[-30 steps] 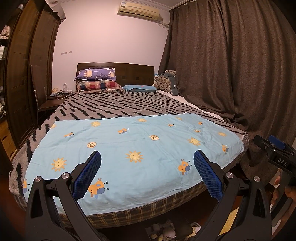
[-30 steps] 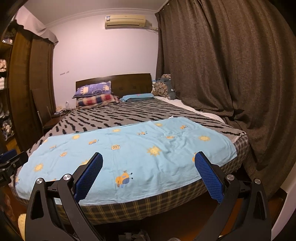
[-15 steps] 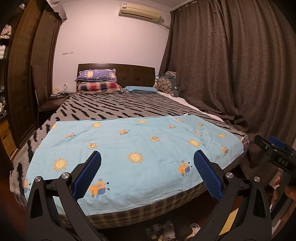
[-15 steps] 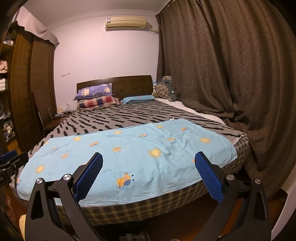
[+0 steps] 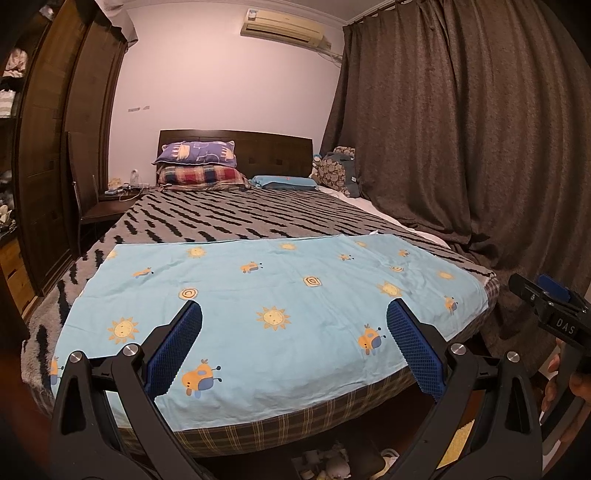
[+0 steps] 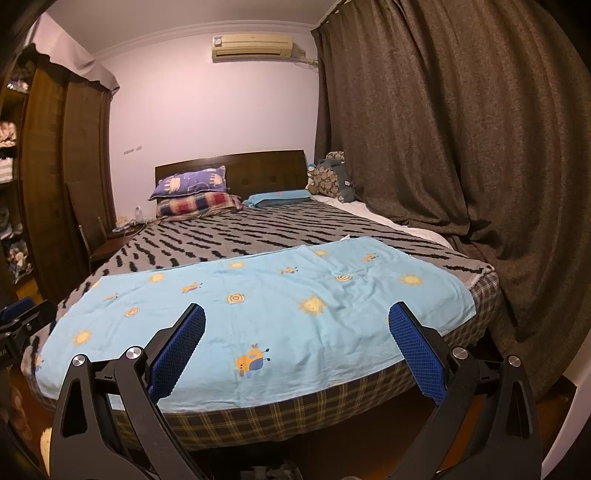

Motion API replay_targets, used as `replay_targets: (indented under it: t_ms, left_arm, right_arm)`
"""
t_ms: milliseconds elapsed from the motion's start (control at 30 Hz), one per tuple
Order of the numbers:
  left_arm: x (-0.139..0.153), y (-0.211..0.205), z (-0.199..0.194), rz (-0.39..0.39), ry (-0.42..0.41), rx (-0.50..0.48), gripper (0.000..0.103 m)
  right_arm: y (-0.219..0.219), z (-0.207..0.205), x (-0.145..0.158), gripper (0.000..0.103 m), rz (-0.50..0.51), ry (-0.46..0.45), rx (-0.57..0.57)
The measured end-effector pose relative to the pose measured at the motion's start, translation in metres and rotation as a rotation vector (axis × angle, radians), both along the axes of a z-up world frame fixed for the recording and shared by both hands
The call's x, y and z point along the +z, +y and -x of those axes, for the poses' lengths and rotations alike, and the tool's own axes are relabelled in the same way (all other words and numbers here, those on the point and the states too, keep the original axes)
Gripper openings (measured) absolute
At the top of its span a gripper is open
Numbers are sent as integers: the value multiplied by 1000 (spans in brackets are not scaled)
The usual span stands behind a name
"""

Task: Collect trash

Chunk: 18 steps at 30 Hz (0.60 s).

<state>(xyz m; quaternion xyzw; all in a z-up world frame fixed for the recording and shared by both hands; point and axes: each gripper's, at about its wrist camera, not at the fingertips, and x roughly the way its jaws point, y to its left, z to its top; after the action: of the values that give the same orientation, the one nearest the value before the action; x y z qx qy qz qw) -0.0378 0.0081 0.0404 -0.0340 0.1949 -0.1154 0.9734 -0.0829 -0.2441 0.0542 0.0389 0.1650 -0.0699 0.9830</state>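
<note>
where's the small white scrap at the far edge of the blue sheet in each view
Left wrist view: the white scrap lies right of centre, at the far right edge of the blue sheet, on the striped blanket.
Right wrist view: the white scrap sits just right of centre, at the sheet's far corner.
Shared landmark: the air conditioner high on the wall.

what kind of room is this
A bedroom, most likely in a home. A bed with stacked pillows against a dark headboard fills the view, a wardrobe stands along the left wall, and heavy curtains cover the right side.
</note>
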Motion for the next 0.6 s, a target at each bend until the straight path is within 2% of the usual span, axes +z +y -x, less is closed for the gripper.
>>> replay_targets:
  t_ms: [367,600]
  left_arm:
    - [2,2,4,-56,-35,56,95]
    - [0,5,0,-66,-12,119,95]
  right_arm:
    - [2,-3,-1,100,-8,7,5]
    - [0,-4,-1,100,-10,16,13]
